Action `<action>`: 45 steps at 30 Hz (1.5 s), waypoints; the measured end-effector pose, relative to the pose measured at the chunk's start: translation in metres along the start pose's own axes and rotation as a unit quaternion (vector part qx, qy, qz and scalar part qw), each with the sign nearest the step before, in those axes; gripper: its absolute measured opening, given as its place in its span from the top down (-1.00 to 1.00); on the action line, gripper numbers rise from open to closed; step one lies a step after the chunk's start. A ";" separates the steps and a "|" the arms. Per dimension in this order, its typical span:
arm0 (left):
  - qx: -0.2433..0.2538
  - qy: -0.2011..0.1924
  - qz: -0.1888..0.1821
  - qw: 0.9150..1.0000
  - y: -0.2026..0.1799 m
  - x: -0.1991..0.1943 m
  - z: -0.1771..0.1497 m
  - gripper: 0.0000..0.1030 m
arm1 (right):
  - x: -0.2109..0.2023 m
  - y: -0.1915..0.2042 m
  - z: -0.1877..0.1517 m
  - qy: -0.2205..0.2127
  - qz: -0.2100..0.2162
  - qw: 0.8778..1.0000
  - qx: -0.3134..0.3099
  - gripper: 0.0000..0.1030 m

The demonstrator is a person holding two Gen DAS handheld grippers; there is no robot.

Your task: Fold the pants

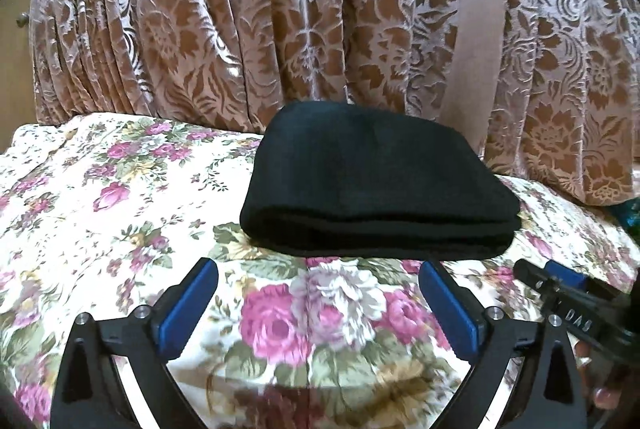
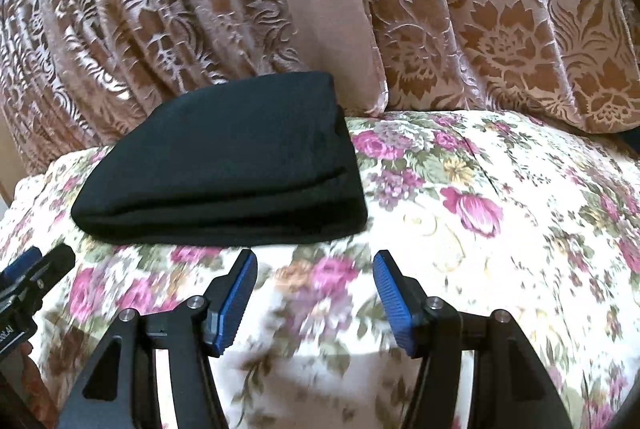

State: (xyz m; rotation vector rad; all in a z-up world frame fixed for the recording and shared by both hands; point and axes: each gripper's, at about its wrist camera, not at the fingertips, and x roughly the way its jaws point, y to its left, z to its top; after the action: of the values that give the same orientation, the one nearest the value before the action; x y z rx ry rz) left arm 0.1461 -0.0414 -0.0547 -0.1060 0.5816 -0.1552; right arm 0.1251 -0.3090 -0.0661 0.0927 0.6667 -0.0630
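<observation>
The pants [image 1: 376, 189] lie as a compact black bundle, folded into several layers, on the flowered bedspread [image 1: 120, 213] close to the patterned curtain [image 1: 240, 29] at the far edge of the bed. Both tools hang short of the bundle's near edge and touch nothing. The left claw [image 1: 318, 293] stands spread wide with only the bedspread showing between its blue pads [image 1: 188, 303]; the right claw [image 2: 316, 293] is open too, more narrowly, and empty, off the bundle's near right corner.

The folding looks finished to me, so the step in hand is the clean getaway. Doing it well means drawing both claws straight back and a little up, jaws left apart, so no pad catches the stacked edges facing them. The soft bedspread gives under pressure, and a claw dragged across it could tug the cloth and tip the stack. The layers at the near edge sit slightly uneven; if tidying is wanted, a light flat press from above would serve better than another pinch.
</observation>
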 end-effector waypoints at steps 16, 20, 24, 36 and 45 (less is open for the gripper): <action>-0.014 0.000 0.071 0.997 0.007 -0.064 -0.021 -0.99 | -0.076 0.034 -0.028 -0.028 -0.001 0.999 -0.018 -0.19; -0.021 -0.006 0.081 0.996 0.010 -0.078 -0.021 -0.99 | -0.087 0.032 -0.032 -0.025 0.005 1.000 -0.006 -0.19; -0.002 -0.020 0.095 0.995 0.004 -0.091 -0.022 -0.99 | -0.097 0.033 -0.038 -0.028 0.008 1.000 -0.003 -0.19; 0.007 -0.021 0.103 0.994 0.000 -0.102 -0.026 -0.99 | -0.112 0.038 -0.041 -0.034 0.019 0.999 -0.001 -0.19; 0.010 -0.014 0.109 0.994 -0.002 -0.101 -0.029 -0.99 | -0.112 0.038 -0.042 -0.034 0.023 0.999 -0.001 -0.19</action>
State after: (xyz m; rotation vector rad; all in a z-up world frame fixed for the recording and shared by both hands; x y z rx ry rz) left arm 0.0464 -0.0268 -0.0239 -0.0250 0.5587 0.0535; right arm 0.0151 -0.2632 -0.0266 0.1034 0.5962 -0.0218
